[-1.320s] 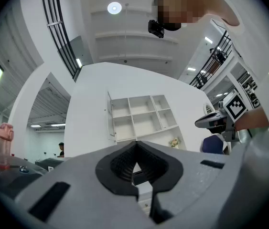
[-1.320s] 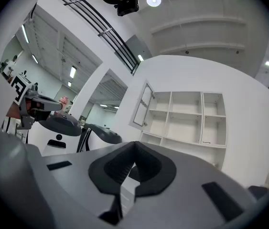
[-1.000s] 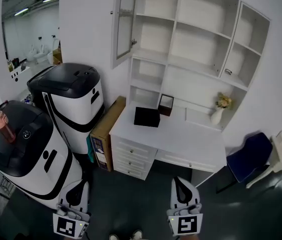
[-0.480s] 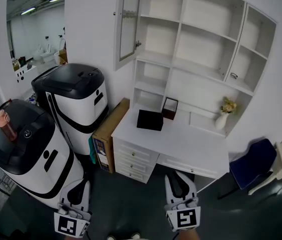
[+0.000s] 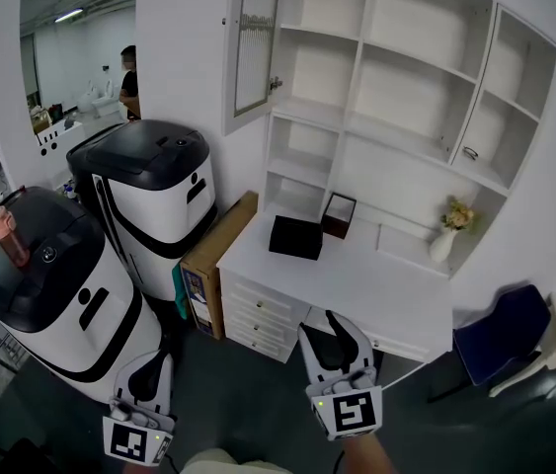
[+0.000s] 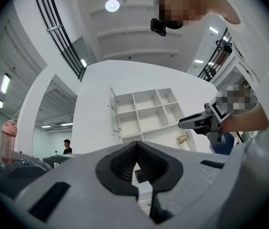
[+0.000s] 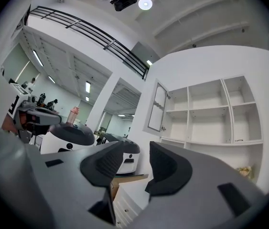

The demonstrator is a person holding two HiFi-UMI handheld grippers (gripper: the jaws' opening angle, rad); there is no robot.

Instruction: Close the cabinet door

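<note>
The cabinet door (image 5: 251, 42), a white frame with a ribbed glass pane, stands swung open at the left end of the white wall shelves (image 5: 396, 77) above the desk (image 5: 357, 275). The door also shows in the left gripper view (image 6: 113, 113) and in the right gripper view (image 7: 157, 108). My right gripper (image 5: 329, 318) hovers low before the desk's front edge, far below the door. Its jaws have just been opening and stand apart (image 7: 136, 151) with nothing between them. My left gripper (image 5: 153, 359) hangs at the lower left, its jaws closed together (image 6: 135, 143) and empty.
Two large white-and-black machines (image 5: 149, 191) (image 5: 40, 275) stand left of the desk, one with a pink bottle (image 5: 3, 230) on top. A cardboard box (image 5: 213, 255) leans against the drawers. A black box (image 5: 294, 237), a vase (image 5: 445, 243) and a blue chair (image 5: 500, 329) are nearby.
The right gripper has moved forward and left toward the desk, and its jaws have parted. The left gripper has shifted a little. The head view has crept closer to the shelves.
</note>
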